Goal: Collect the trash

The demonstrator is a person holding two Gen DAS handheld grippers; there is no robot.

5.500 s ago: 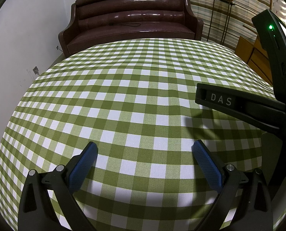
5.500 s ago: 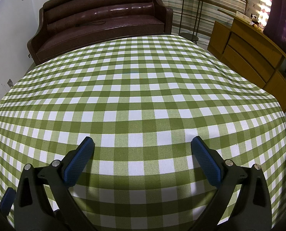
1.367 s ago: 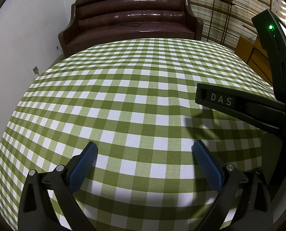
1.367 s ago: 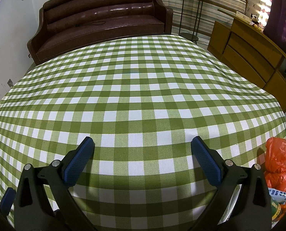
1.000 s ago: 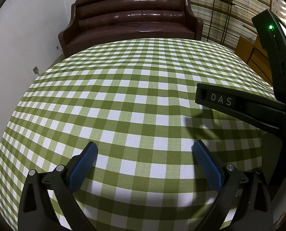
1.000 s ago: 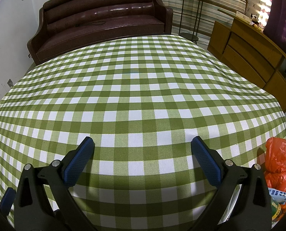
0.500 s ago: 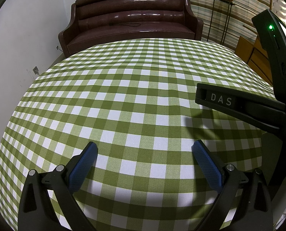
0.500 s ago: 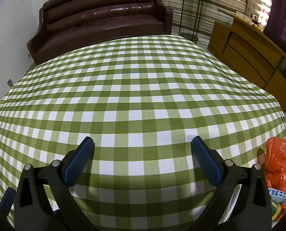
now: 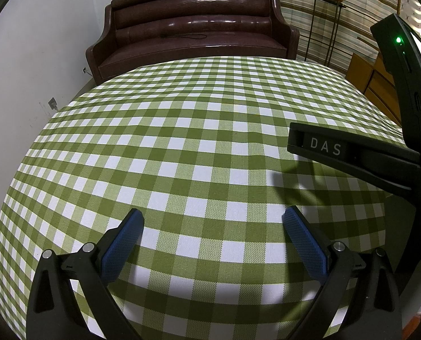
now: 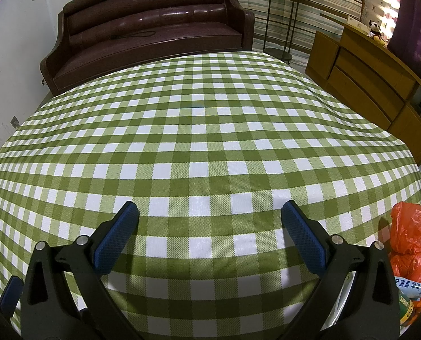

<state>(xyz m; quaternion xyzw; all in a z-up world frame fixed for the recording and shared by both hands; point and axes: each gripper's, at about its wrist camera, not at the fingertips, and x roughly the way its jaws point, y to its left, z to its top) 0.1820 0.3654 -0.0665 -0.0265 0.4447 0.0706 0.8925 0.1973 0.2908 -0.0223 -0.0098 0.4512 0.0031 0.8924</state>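
An orange plastic bag (image 10: 408, 238) stuffed with trash lies at the table's right edge in the right wrist view, with a printed wrapper (image 10: 411, 284) beside it, just right of my right gripper (image 10: 210, 212). That gripper is open over the green checked tablecloth (image 10: 210, 141), nothing between its blue pads. My left gripper (image 9: 213, 221) is likewise open and empty above the cloth (image 9: 182, 130). The right gripper's black body, marked DAS (image 9: 349, 153), juts in from the right of the left wrist view. The left gripper's blue fingertip (image 10: 10, 290) peeks in at the lower left of the right wrist view.
A brown leather sofa (image 10: 151, 31) stands beyond the table's far edge. A wooden sideboard (image 10: 372, 85) runs along the right wall. A metal plant stand (image 9: 323, 25) with a potted plant is at the back right. A white wall lies to the left.
Since 5.5 s ago the orange bag and wrapper have appeared at the table's right edge. Over the last second nothing has moved.
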